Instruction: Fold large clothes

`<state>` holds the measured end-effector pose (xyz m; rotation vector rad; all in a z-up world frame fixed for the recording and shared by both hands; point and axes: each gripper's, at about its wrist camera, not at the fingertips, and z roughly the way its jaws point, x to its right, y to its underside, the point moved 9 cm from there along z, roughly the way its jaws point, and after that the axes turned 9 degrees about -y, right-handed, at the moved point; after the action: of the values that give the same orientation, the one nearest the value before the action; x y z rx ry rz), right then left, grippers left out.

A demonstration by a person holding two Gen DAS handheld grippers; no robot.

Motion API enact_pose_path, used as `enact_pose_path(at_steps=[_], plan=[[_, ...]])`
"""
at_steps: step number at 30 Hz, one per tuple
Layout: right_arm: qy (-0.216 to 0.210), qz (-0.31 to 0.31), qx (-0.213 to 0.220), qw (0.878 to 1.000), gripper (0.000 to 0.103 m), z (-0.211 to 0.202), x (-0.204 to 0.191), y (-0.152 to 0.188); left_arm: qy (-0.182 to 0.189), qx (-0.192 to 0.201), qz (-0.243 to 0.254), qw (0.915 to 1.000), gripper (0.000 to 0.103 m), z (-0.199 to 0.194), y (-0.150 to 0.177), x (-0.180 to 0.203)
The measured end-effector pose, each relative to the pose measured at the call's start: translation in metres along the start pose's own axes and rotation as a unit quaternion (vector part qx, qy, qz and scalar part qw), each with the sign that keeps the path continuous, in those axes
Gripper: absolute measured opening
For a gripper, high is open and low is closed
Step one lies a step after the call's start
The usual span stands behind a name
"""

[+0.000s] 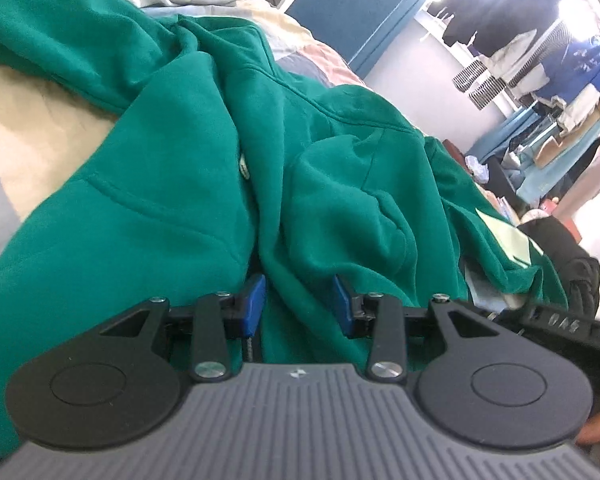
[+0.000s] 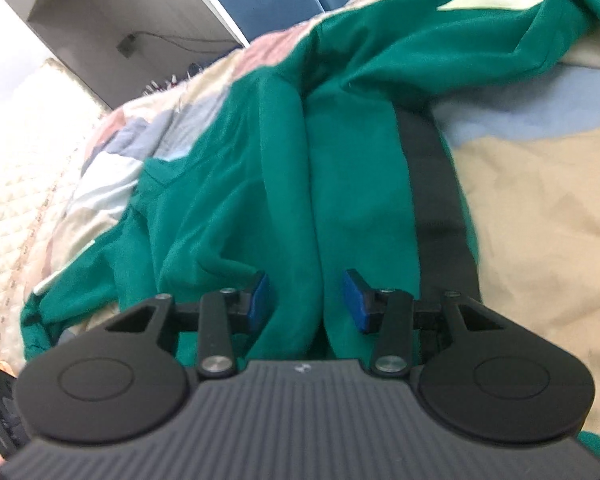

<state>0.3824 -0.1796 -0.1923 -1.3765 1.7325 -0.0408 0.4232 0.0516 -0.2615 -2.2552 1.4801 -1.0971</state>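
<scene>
Both grippers, left (image 1: 299, 304) and right (image 2: 310, 300), pinch thick bunches of the green hoodie (image 1: 172, 184), jaws part-closed on cloth, over the quilt (image 2: 540, 208). I'd lift evenly, keeping fabric taut.

Bunched green hoodie (image 1: 188, 184) filling both gripper gaps; lying open beside it, bare quilt (image 2: 540, 208).

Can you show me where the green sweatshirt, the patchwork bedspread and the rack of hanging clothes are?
green sweatshirt (image 1: 172, 184): left wrist view, on its broad front panel.
patchwork bedspread (image 2: 540, 200): right wrist view, on a bare beige patch.
rack of hanging clothes (image 1: 540, 56): left wrist view, on the pale garments hanging there.
</scene>
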Motion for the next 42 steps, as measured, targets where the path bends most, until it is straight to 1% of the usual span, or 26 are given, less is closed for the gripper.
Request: enact_pose_path(at_steps=[3, 4, 5, 6, 7, 8, 10, 14, 15, 17, 19, 21, 22, 26, 28, 30, 32, 34, 35, 36, 37, 38, 39, 40, 41, 42], plan=[[0.006, -0.018, -0.015, 1.000, 0.039, 0.011, -0.002, 0.002, 0.010, -0.002, -0.010, 0.9999, 0.042, 0.012, -0.009, -0.001], [0.008, -0.025, -0.016, 1.000, 0.035, 0.014, -0.003, 0.001, 0.012, -0.004, -0.015, 0.9998, 0.041, 0.016, -0.011, -0.002], [0.009, -0.028, -0.016, 0.999, 0.029, 0.015, -0.003, 0.001, 0.014, -0.005, -0.018, 0.9997, 0.035, 0.019, -0.012, -0.003], [0.008, -0.030, -0.015, 0.999, 0.027, 0.015, -0.003, 0.000, 0.014, -0.005, -0.019, 0.9997, 0.029, 0.021, -0.012, -0.003], [0.008, -0.034, -0.013, 0.999, 0.021, 0.015, -0.003, -0.001, 0.014, -0.006, -0.020, 0.9997, 0.025, 0.021, -0.012, -0.003], [0.007, -0.038, -0.010, 0.999, 0.015, 0.015, -0.004, -0.002, 0.016, -0.005, -0.022, 0.9996, 0.019, 0.019, -0.013, -0.004], [0.001, -0.049, -0.005, 0.999, 0.009, 0.011, -0.008, -0.003, 0.022, 0.000, -0.033, 0.9992, 0.015, 0.012, -0.016, -0.004], [-0.024, -0.085, 0.015, 0.996, 0.007, -0.004, -0.029, -0.007, 0.044, 0.018, -0.064, 0.9968, 0.013, -0.012, -0.029, -0.006], [-0.032, -0.093, 0.017, 0.995, 0.007, -0.007, -0.033, -0.007, 0.047, 0.024, -0.065, 0.9965, 0.013, -0.019, -0.032, -0.006], [-0.060, -0.078, 0.013, 0.995, 0.007, -0.014, -0.039, -0.004, 0.048, 0.037, -0.062, 0.9963, 0.013, -0.035, -0.038, -0.009], [-0.070, -0.072, 0.004, 0.995, 0.007, -0.016, -0.041, 0.001, 0.048, 0.043, -0.071, 0.9954, 0.013, -0.045, -0.042, -0.015], [-0.061, -0.079, -0.001, 0.995, 0.007, -0.014, -0.041, 0.005, 0.045, 0.036, -0.082, 0.9949, 0.013, -0.047, -0.042, -0.022], [-0.052, -0.081, -0.006, 0.995, 0.007, -0.011, -0.039, 0.007, 0.036, 0.033, -0.080, 0.9956, 0.013, -0.046, -0.040, -0.024], [-0.007, -0.075, -0.038, 0.996, 0.007, 0.012, -0.025, 0.013, -0.016, 0.019, -0.044, 0.9987, 0.013, -0.030, -0.035, -0.030], [0.013, -0.078, -0.051, 0.996, 0.007, 0.021, -0.019, 0.015, -0.029, 0.016, -0.030, 0.9990, 0.014, -0.022, -0.033, -0.028], [0.024, -0.088, -0.058, 0.994, 0.007, 0.025, -0.018, 0.017, -0.037, 0.022, -0.009, 0.9991, 0.014, -0.021, -0.033, -0.027], [0.026, -0.090, -0.058, 0.994, 0.009, 0.025, -0.020, 0.017, -0.043, 0.030, 0.008, 0.9986, 0.015, -0.023, -0.032, -0.024], [0.023, -0.087, -0.054, 0.994, 0.010, 0.023, -0.021, 0.014, -0.046, 0.042, 0.020, 0.9979, 0.021, -0.028, -0.034, -0.021], [0.023, -0.087, -0.052, 0.995, 0.012, 0.020, -0.021, 0.014, -0.052, 0.049, 0.028, 0.9970, 0.028, -0.031, -0.034, -0.020], [0.022, -0.087, -0.051, 0.995, 0.013, 0.017, -0.021, 0.014, -0.058, 0.058, 0.037, 0.9960, 0.038, -0.035, -0.033, -0.018], [0.021, -0.089, -0.050, 0.995, 0.016, 0.014, -0.022, 0.014, -0.062, 0.070, 0.047, 0.9945, 0.043, -0.040, -0.034, -0.015], [0.016, -0.096, -0.048, 0.994, 0.022, 0.008, -0.023, 0.016, -0.063, 0.082, 0.056, 0.9931, 0.047, -0.046, -0.034, -0.011], [0.013, -0.103, -0.044, 0.994, 0.028, 0.006, -0.027, 0.016, -0.061, 0.094, 0.065, 0.9916, 0.047, -0.053, -0.035, -0.006], [0.007, -0.113, -0.039, 0.993, 0.040, 0.003, -0.032, 0.017, -0.056, 0.101, 0.071, 0.9907, 0.047, -0.058, -0.034, -0.002], [-0.003, -0.127, -0.036, 0.991, 0.050, -0.001, -0.038, 0.018, -0.048, 0.106, 0.077, 0.9903, 0.047, -0.062, -0.033, 0.002], [-0.013, -0.140, -0.033, 0.990, 0.052, -0.003, -0.044, 0.020, -0.038, 0.111, 0.082, 0.9897, 0.047, -0.067, -0.032, 0.007]])
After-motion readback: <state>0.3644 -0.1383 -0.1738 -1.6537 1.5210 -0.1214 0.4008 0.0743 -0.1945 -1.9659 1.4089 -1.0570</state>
